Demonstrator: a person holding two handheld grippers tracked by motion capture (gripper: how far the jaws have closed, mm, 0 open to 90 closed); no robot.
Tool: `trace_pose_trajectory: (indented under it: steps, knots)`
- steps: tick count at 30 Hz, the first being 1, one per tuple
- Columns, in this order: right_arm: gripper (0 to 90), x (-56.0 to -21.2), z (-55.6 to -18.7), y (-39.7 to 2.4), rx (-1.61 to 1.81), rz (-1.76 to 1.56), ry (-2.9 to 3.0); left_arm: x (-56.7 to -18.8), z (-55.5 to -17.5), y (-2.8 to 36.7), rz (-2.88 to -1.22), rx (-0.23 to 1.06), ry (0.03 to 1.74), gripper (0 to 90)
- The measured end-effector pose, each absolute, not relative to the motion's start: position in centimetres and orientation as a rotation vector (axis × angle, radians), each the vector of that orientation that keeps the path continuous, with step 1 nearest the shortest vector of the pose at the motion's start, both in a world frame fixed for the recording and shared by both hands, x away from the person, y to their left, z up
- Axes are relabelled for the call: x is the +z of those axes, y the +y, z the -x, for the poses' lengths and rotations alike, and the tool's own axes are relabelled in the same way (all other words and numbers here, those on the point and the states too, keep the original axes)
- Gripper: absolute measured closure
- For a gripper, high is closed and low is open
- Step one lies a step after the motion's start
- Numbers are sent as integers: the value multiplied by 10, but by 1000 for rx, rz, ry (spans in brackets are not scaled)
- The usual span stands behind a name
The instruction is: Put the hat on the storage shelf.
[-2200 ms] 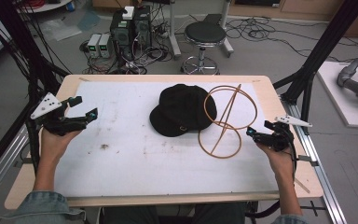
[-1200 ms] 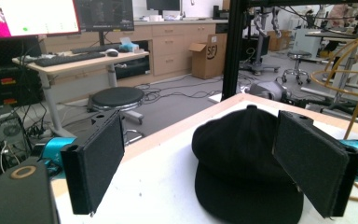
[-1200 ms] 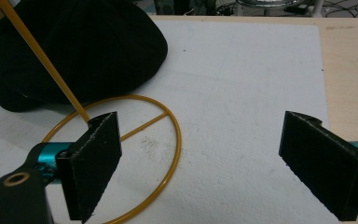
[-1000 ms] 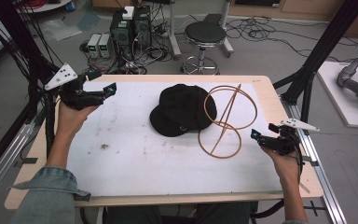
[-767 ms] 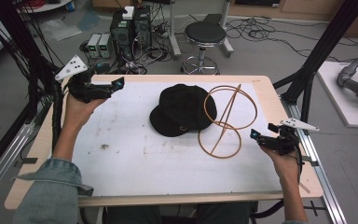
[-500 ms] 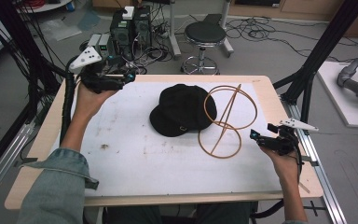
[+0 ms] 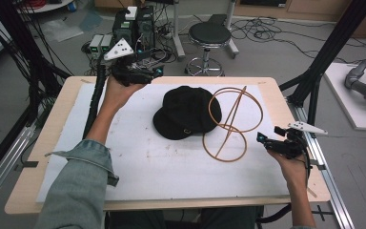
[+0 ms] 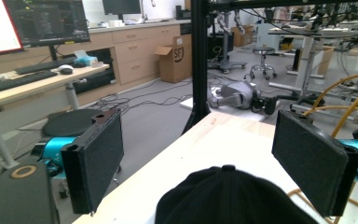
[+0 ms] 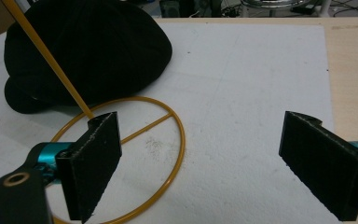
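In the high view, a black cap lay near the middle of the white mat covering the wooden counter, with a wire stand of two yellow rings and a slanted rod just beside it on the right, the upper ring touching the cap's edge. The left gripper was held above the counter's far left edge, well apart from the cap, and the right gripper hovered near the right edge, beside the lower ring. In the left gripper view, the jaws stood wide apart and empty, with the cap low between them. In the right gripper view, the jaws were likewise spread wide with nothing between them, above the flat ring, the cap lying beyond.
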State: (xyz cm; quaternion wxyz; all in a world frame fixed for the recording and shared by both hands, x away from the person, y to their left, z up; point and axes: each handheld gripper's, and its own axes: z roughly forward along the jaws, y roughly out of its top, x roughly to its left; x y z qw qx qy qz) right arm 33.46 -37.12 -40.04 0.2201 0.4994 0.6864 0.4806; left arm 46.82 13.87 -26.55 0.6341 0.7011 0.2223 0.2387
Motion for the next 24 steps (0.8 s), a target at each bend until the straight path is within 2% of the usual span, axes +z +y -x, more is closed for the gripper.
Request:
trace_pose_trajectory:
  steps: [13,24]
  knots:
    - [127,-400,-334,-375,1344,-1380,1889,-287,-492,83,-1658,500,469,175]
    - [127,-400,-334,-374,1345,-1378,1899,-318,-506,57,-1715,466,456,184]
